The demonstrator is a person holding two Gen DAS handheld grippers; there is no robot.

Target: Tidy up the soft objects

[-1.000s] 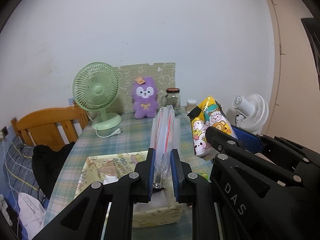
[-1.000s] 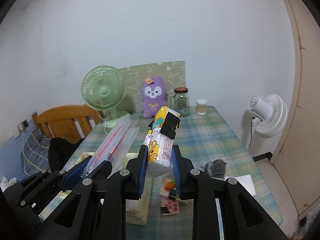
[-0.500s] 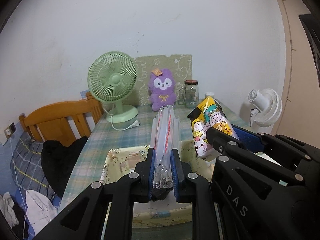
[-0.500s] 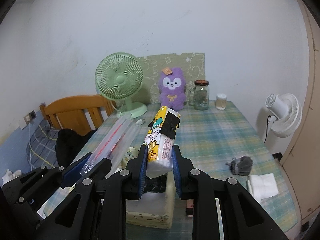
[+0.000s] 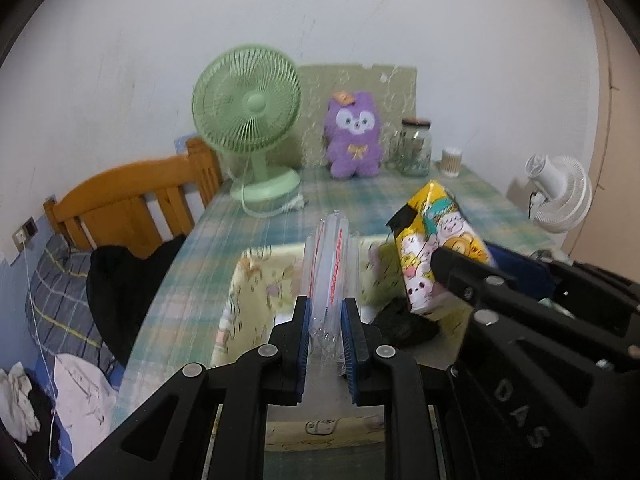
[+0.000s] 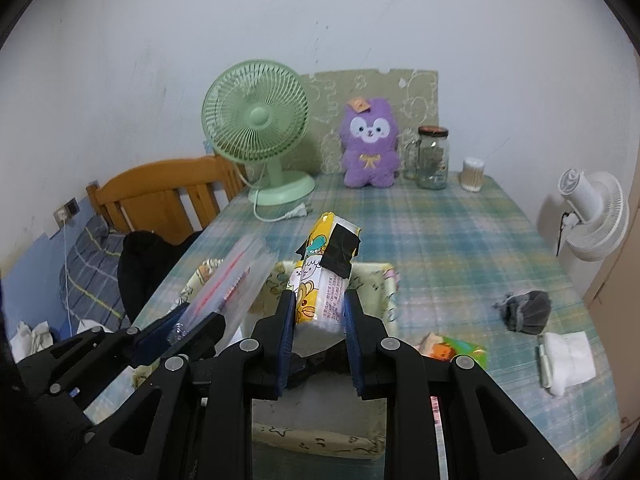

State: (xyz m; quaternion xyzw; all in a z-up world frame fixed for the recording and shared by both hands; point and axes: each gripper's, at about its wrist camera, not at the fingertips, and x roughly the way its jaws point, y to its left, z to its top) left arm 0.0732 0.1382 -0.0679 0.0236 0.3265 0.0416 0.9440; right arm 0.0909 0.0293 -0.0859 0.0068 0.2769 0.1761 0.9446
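Descending toward the fabric bin (image 6: 390, 280), both hand-held grippers are nearing deposit, left hand-held gripper (image 5: 325, 320) clamped on plastic bags (image 5: 326, 256), right hand-held gripper (image 6: 319, 312) on tissue pack (image 6: 324, 276).

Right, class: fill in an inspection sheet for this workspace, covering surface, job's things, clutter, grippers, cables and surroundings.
Surface: plaid tablecloth covers the table.
Job's things: fabric storage box; clear plastic pack; cartoon tissue pack; purple plush at the wall.
Clutter: grey cloth wad, folded white tissue, glass jar, green fan.
Grippers: left hand-held gripper shut on the plastic pack; right hand-held gripper shut on the tissue pack.
Cables: fan cord, unplugged.
Surroundings: wooden chair, white fan.
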